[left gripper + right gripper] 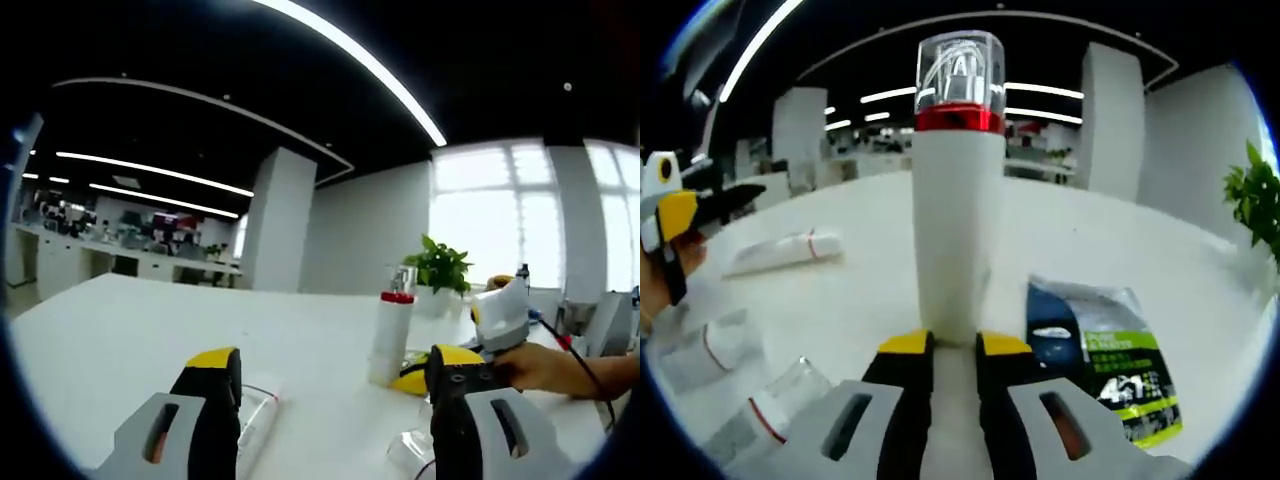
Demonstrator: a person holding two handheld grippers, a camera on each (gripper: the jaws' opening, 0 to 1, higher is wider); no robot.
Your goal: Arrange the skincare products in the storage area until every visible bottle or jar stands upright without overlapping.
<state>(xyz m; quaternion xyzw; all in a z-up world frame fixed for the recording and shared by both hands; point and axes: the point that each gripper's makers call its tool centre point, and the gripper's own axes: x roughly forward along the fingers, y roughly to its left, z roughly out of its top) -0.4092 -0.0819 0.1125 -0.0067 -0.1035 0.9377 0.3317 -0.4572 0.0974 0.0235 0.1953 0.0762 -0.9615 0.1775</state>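
Right gripper view has the right gripper (954, 352) clamped on the base of a white bottle (958, 210), upright on the counter (1120, 250). Left gripper (330, 375), jaws apart, holds nothing. Next, I judge: release gently, then raise the lying bottles (780, 250).

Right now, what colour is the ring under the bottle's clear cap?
Red ring, clearest in the right gripper view.

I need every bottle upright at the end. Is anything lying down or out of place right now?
Yes. One white bottle stands, with the right gripper shut on its base. Other bottles lie on the table: one farther back, two nearer. A flat sachet also lies there.
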